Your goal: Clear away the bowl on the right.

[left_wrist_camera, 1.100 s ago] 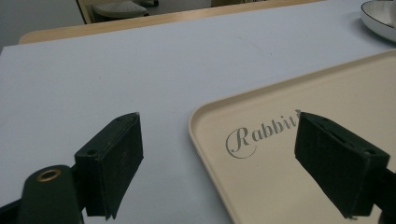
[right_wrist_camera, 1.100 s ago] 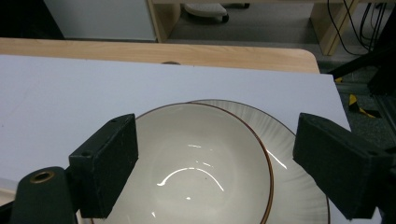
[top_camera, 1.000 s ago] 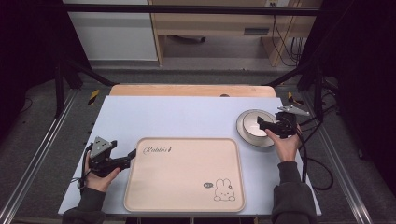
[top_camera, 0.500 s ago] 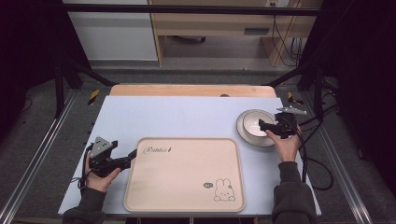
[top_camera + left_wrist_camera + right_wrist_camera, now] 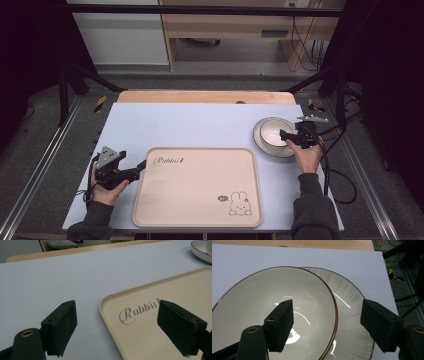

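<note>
Near the bench's right edge the bowl (image 5: pixel 274 315) sits in the plate (image 5: pixel 352 315), its rim between the right tongs' (image 5: pixel 327 326) just-closing, not yet gripping jaws (left tongs (image 5: pixel 117 327) gape empty at the tray's (image 5: pixel 200 190) left corner).

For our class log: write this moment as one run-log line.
left tool: open, astride tray rim | right tool: closing, astride bowl rim | bowl: on plate

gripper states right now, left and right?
Left gripper: jaws open, astride the beige rabbit-print tray's rim, holding nothing.
Right gripper: jaws open, just been closing, astride the brown-rimmed white ceramic bowl's rim.
</note>
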{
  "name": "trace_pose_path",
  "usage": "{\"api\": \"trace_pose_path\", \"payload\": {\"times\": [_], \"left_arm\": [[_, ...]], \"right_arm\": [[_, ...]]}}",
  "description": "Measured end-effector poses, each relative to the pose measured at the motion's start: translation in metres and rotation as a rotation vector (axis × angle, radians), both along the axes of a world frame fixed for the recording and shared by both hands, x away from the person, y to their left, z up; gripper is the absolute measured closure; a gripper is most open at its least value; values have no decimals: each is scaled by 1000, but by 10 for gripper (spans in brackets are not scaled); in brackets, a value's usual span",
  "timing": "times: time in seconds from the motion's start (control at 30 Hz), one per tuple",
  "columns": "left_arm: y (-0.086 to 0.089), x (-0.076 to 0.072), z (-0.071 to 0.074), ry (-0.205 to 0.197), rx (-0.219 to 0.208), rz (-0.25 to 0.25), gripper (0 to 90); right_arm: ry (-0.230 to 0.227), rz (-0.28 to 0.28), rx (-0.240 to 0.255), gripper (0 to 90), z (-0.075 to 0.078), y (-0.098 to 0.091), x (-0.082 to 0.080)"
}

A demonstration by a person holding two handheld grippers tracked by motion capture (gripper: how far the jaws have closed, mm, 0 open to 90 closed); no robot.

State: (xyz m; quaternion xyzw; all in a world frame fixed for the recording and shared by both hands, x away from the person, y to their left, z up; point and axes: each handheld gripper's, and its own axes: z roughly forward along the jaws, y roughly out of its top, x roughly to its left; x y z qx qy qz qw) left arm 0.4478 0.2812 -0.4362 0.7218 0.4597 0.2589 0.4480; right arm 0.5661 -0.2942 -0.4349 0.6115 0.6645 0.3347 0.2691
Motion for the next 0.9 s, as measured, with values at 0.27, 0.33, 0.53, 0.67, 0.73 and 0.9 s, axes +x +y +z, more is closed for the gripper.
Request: {"api": "trace_pose_path", "payload": {"times": [0.27,0.33,0.53,0.67,0.73,0.9], "left_arm": [[0,0,-1,2,2,-1,160],[0,0,-1,3,3,0,160],[0,1,-1,6,5,-1,161],[0,1,-1,7,6,-1,163],[0,1,-1,7,6,-1,163],[0,1,-1,8,5,1,163]], "right_arm": [[57,-5,30,349,-5,-4,3],[67,-10,37,363,-5,-4,3],[103,0,47,464,-8,-4,6],[125,-2,58,524,-10,-5,7],[132,3,47,543,-11,-6,8],[153,-7,59,579,-13,-5,10]]}}
